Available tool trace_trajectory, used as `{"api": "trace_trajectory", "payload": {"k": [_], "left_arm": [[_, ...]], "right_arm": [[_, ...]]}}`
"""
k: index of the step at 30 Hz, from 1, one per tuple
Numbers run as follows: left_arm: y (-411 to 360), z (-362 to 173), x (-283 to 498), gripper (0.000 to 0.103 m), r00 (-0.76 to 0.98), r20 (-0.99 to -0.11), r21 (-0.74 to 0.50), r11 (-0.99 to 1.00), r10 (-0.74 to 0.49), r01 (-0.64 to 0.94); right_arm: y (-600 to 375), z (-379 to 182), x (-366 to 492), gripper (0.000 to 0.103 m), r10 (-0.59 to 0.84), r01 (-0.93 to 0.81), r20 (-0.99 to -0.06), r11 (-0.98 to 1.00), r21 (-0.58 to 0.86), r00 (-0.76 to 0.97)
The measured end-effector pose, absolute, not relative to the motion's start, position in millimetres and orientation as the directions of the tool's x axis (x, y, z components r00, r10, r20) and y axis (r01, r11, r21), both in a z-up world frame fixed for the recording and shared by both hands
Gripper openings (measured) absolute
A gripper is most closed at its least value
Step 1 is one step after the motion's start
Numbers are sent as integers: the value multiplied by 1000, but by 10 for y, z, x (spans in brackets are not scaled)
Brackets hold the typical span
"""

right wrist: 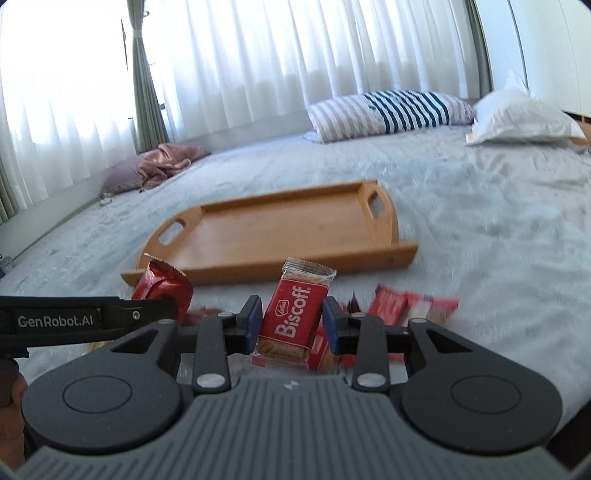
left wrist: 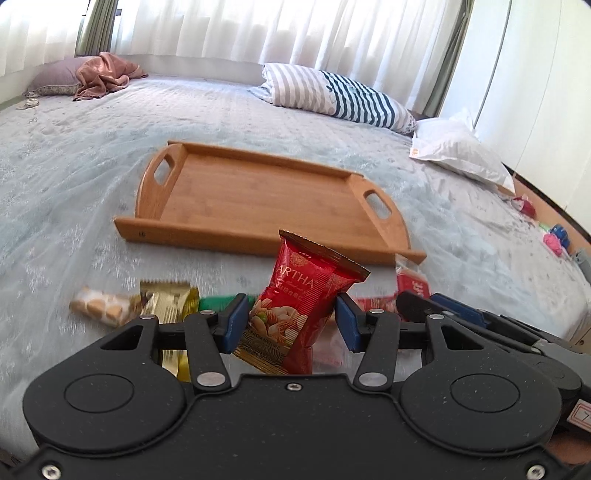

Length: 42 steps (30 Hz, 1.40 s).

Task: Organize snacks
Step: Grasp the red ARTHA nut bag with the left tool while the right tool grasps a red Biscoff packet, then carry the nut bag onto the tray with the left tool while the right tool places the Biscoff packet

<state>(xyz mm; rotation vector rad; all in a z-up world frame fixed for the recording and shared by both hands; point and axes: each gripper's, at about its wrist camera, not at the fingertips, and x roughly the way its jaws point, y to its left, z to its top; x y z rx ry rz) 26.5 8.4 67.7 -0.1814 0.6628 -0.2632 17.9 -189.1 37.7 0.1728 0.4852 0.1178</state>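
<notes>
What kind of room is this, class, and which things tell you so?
Most likely a bedroom: the snacks and tray lie on a wide quilted bed, pillows sit along its far edge, and sheer curtains hang behind.

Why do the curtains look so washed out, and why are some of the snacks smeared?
In both views, daylight through the curtains blows out to white. In the left wrist view the loose snacks on the bed are blurred; in the right wrist view the red packets smear too, while the held Biscoff pack stays sharp. The tray bows from the fisheye lens.
</notes>
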Motion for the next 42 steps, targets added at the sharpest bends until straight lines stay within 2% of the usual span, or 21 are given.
{"api": "trace_trajectory", "payload": {"k": [5, 15, 21, 24, 26, 32, 34, 37, 42], "left_arm": [[113, 814, 477, 49, 766, -566, -268, 947, -304, 178], [153, 1024, 1108, 49, 750, -582, -324, 936, -314, 141], [179, 1012, 1501, 49, 719, -615, -370, 924, -323, 99], [160, 938, 1658, 48, 702, -639, -372, 925, -313, 74], [140, 903, 1705, 48, 694, -652, -369, 927, -307, 63], [74, 797, 1672, 48, 683, -662, -351, 933, -309, 82], [62, 765, 1664, 48, 677, -666, -354, 932, -314, 84], [38, 735, 1648, 48, 674, -669, -348, 933, -315, 91], [16, 732, 1630, 48, 674, -671, -337, 937, -309, 95]], "right_arm": [[-1994, 477, 371, 40, 175, -89, -444, 974, 208, 879], [-2179, 591, 840, 40, 230, -133, -481, 965, 226, 846], [-2276, 670, 1172, 32, 244, -142, -499, 962, 233, 832], [-2303, 600, 1359, 25, 244, -130, -550, 962, 239, 799], [-2333, 526, 1408, 25, 270, -129, -581, 954, 272, 768], [-2315, 412, 1184, 34, 328, -202, -601, 942, 269, 728], [-2294, 401, 1127, 51, 362, -237, -607, 930, 279, 707], [-2201, 380, 1073, 62, 357, -276, -615, 934, 227, 703], [-1990, 254, 1118, 64, 309, -328, -652, 940, 97, 692]]}}
